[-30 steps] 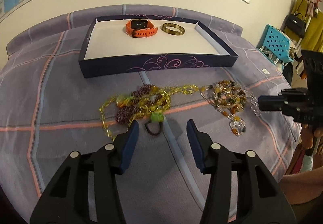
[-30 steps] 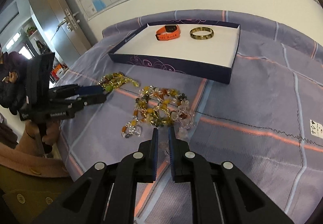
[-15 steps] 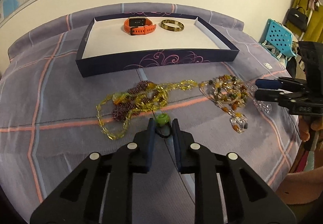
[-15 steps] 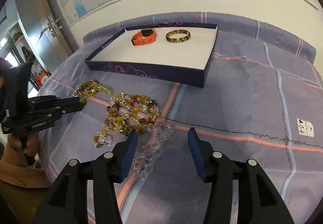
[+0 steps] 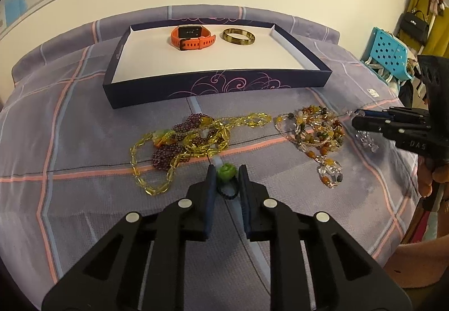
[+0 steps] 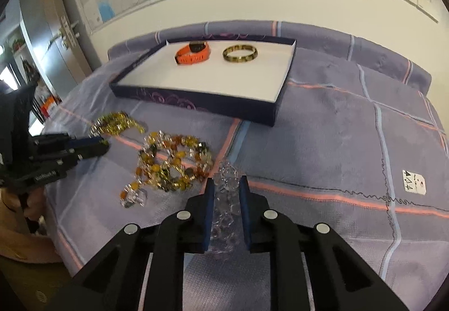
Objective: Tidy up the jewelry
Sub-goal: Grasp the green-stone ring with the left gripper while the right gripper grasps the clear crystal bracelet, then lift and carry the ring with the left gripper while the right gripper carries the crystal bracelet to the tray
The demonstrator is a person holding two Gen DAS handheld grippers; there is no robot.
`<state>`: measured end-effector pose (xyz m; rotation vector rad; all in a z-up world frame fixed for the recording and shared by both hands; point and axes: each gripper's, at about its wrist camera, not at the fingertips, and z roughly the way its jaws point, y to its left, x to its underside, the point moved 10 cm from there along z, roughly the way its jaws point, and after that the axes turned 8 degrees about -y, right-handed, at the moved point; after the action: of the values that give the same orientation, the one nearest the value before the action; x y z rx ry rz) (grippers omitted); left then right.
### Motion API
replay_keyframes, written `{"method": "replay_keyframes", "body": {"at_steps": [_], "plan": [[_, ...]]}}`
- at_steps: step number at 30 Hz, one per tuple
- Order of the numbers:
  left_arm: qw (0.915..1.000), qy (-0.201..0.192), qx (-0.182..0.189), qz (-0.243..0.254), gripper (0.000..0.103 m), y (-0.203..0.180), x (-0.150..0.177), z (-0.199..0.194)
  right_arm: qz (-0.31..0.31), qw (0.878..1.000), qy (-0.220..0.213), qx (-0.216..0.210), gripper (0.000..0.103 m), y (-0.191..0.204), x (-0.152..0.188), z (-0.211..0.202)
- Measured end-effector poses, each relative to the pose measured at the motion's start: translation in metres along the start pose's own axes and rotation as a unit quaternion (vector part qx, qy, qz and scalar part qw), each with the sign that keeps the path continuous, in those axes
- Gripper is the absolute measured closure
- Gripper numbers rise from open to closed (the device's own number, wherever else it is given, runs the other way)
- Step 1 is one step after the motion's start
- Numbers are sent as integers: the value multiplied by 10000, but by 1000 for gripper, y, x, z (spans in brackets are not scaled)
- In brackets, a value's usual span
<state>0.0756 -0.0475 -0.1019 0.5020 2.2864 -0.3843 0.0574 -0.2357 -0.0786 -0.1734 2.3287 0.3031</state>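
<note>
My left gripper (image 5: 227,175) is shut on a green bead with a dark cord loop (image 5: 226,173), on the bedspread in front of a tangle of yellow and purple bead necklaces (image 5: 190,139). My right gripper (image 6: 226,184) is shut on a clear crystal bracelet (image 6: 226,204) beside an amber bead necklace (image 6: 171,159), which also shows in the left wrist view (image 5: 314,131). A dark blue tray (image 5: 213,86) at the back holds an orange watch (image 5: 192,37) and a gold bangle (image 5: 239,36).
The purple plaid bedspread (image 6: 350,128) covers the surface, with a small white tag (image 6: 414,177) at right. A wall with a map and sockets stands behind. A blue crate (image 5: 388,50) and hanging bags stand to the right of the bed.
My left gripper closed on the green bead. My right gripper opened, moved over the clear bracelet and closed on it.
</note>
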Motion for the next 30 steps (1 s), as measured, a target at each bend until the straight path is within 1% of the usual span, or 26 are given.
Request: {"method": "replay_keyframes", "body": {"at_steps": [5,10,18,25,28,30], "plan": [[9999,-110,47,-3,87,-3,-5,-8,132,9997,-177,-143,88,4,-13,-10],[9995,-280,149,-19,87,-6,-17,-18,166,9991,-322,-223,88,8,-27,-15],[9978,-621,217,-80,87,-3,-52,-28,72,9973,-665,-315,88,14,-63,-20],[9964,-823,136,-114,87,8,-88,-17,72,9957,-852,-353,88,12,-96,-10],[9964,-809,155,-185,87,15,-100,-6,74,9953,-889,-363,88,10,-111,0],[9965,-807,102,-200,87,19,-106,0,43,9954,-909,-310,88,7,-122,8]]}}
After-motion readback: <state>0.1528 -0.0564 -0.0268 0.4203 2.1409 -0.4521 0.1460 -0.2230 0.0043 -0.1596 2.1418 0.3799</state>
